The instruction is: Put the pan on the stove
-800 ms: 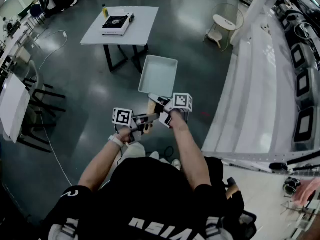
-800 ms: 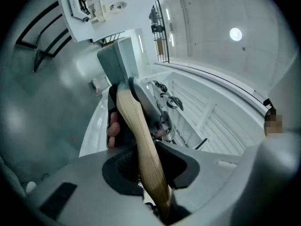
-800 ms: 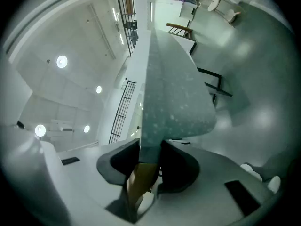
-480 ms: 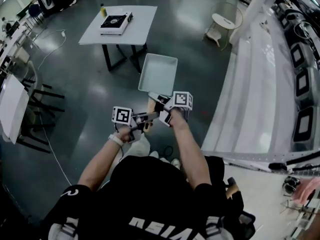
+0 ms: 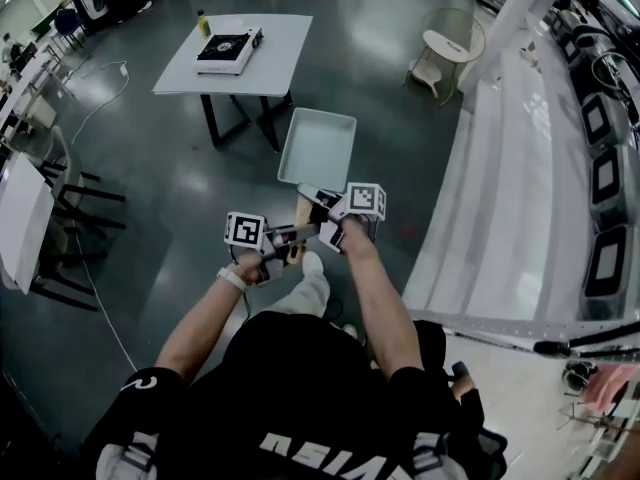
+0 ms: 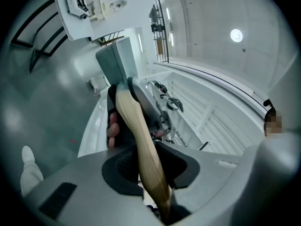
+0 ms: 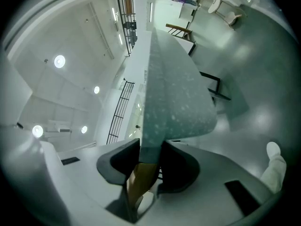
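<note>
A pale grey-green square pan point(image 5: 318, 148) with a wooden handle point(image 5: 300, 214) hangs in the air in front of the person, above the floor. My left gripper point(image 5: 284, 240) is shut on the wooden handle point(image 6: 141, 145), which runs up between its jaws to the pan point(image 6: 115, 60). My right gripper point(image 5: 326, 220) is shut on the pan's wall point(image 7: 171, 93) just above where the handle point(image 7: 140, 180) joins. The portable stove point(image 5: 228, 48), black-topped, sits on a white table point(image 5: 275, 58) far ahead and to the left.
A yellow-capped bottle point(image 5: 201, 21) stands beside the stove. Dark chairs point(image 5: 60, 238) and another table line the left side. A long white counter point(image 5: 520, 188) runs along the right. A round white chair point(image 5: 448, 46) stands at the back. The person's shoe point(image 5: 312, 264) shows below the grippers.
Both grippers keep the same hold on the pan. The person's foot has stepped forward under the grippers, and the table with the stove has drifted slightly left in the head view.
</note>
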The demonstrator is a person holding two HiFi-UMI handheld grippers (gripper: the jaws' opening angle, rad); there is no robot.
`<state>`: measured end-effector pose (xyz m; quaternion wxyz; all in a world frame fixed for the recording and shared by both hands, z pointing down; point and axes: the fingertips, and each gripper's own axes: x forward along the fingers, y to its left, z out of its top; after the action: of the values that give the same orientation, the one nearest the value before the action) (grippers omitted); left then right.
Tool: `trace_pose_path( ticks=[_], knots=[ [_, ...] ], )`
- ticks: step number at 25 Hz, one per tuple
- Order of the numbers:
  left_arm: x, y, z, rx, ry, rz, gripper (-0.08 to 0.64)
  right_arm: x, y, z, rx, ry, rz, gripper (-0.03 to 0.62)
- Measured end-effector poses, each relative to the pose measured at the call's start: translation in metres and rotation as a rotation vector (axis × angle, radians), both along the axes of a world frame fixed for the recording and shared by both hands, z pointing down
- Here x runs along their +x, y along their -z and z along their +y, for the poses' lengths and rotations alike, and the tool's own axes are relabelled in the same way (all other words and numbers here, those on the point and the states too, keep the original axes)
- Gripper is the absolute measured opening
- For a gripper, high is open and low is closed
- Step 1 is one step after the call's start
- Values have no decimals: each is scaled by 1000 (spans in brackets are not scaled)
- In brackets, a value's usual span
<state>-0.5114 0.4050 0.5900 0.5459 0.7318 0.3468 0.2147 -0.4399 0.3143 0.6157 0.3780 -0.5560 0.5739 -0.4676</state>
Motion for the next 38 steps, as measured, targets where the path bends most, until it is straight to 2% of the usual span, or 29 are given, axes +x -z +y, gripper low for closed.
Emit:
trace_pose_path(
  ticks=[8,15,20,24,34,38],
  knots=[
    [56,4,-14,-8,14,-3,78,56,7,-18,23,29,15,107],
    [110,7,-32,-3,18,11,80,107,9,-35,18,38,3,109],
    [149,3,-45,8,28,-18,81,147,7,-46,-6,38,-5,109],
    [179,5,-52,-1,28,-7,81,176,7,-55,-8,47,3,109],
    [236,6,-65,-17,16,-28,81,234,8,-69,-2,34,-12,109],
    [254,5,-70,2,5,3,83,251,8,-75,6,33,-14,109]
  ],
)
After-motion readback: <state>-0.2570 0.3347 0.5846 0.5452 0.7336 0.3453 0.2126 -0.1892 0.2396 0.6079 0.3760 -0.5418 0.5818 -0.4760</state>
